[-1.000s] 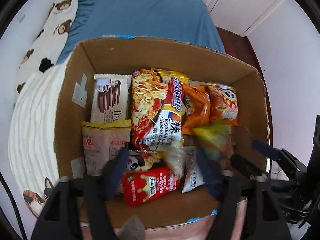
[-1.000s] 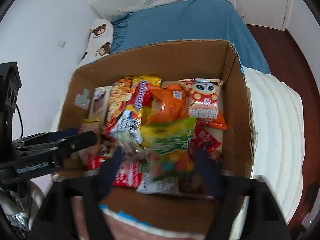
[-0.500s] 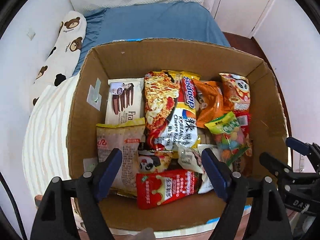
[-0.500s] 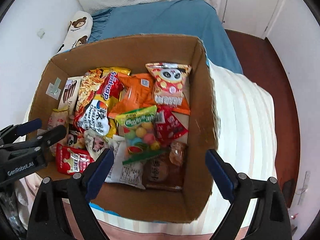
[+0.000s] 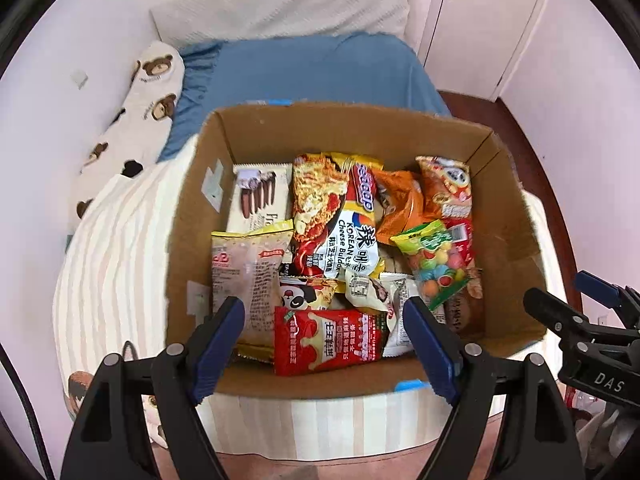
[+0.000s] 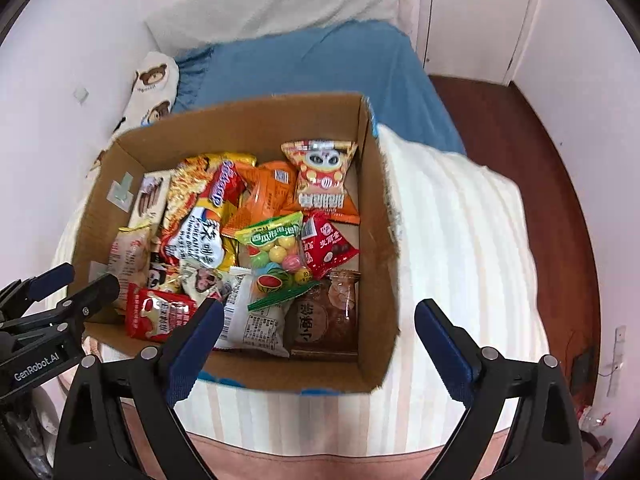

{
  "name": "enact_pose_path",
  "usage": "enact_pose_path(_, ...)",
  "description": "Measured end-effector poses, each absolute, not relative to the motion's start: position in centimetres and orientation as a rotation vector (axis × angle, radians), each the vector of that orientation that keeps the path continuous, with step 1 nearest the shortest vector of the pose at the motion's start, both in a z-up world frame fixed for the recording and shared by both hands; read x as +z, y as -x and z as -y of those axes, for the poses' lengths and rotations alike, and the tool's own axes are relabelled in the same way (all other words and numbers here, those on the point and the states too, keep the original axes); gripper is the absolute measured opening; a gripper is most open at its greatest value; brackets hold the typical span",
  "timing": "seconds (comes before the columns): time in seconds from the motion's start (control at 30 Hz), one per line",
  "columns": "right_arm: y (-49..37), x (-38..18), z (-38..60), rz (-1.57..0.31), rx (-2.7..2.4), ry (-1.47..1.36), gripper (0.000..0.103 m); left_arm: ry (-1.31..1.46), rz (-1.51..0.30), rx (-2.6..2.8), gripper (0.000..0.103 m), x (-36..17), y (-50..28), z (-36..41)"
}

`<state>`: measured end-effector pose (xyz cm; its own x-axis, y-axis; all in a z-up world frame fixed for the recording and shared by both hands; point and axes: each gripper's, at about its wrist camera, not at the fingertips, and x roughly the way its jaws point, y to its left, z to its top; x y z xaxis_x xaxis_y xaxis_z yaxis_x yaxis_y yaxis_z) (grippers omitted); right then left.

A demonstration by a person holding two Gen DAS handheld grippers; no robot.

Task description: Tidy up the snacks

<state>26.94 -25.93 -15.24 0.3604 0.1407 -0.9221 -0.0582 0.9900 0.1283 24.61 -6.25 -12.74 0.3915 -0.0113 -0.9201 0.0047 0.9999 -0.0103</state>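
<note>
An open cardboard box (image 5: pixel 256 132) full of snack packets sits on a striped blanket. Inside lie a Korean cheese noodle pack (image 5: pixel 344 236), a chocolate-stick box (image 5: pixel 260 196), a red packet (image 5: pixel 328 340) and a green candy bag (image 6: pixel 276 248). There is also a panda bag (image 6: pixel 324 184) and a brown packet (image 6: pixel 324 316). My left gripper (image 5: pixel 322 312) hovers open above the box's near end, holding nothing. My right gripper (image 6: pixel 320 312) hangs over the near right corner, jaws opening, with nothing gripped. Each gripper shows in the other's view: right gripper (image 5: pixel 556 286), left gripper (image 6: pixel 90 276).
The box (image 6: pixel 376 240) rests on a striped blanket (image 6: pixel 460 240) on a bed with a blue sheet (image 5: pixel 320 68). A bear-print pillow (image 5: pixel 144 112) lies at the left, a white pillow (image 5: pixel 280 4) at the back. Dark wooden floor (image 6: pixel 520 140) and a white door (image 5: pixel 472 12) are on the right.
Both grippers have drawn back and up from the box. The green candy bag that was between the right fingers now lies in the box. The right jaws stand wider.
</note>
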Motion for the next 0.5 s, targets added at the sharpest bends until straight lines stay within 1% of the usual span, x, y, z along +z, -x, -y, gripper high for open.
enact_pose_path(0.2, -22.3, -10.5, 26.7, -1.081, 0.125, -0.071, 0.099, 0.015, -1.045, -0.004, 0.081, -8.2, -19.8, 6.4)
enact_pose_path(0.43, -13.7, -4.6, 27.6, -0.94, 0.129, -0.071, 0.101, 0.018, -0.931, 0.0, 0.081, -3.1, -11.9, 6.8)
enact_pose_path(0.47, -12.3, -3.7, 27.7, -0.92, 0.126, -0.068, 0.102, 0.011, -0.923, 0.003, 0.09, -2.6, -11.2, 6.9)
enact_pose_path(0.5, -11.1, -3.0, 27.8, -0.902, 0.126, -0.067, 0.102, 0.004, -0.905, -0.002, 0.102, -1.9, -10.0, 7.1)
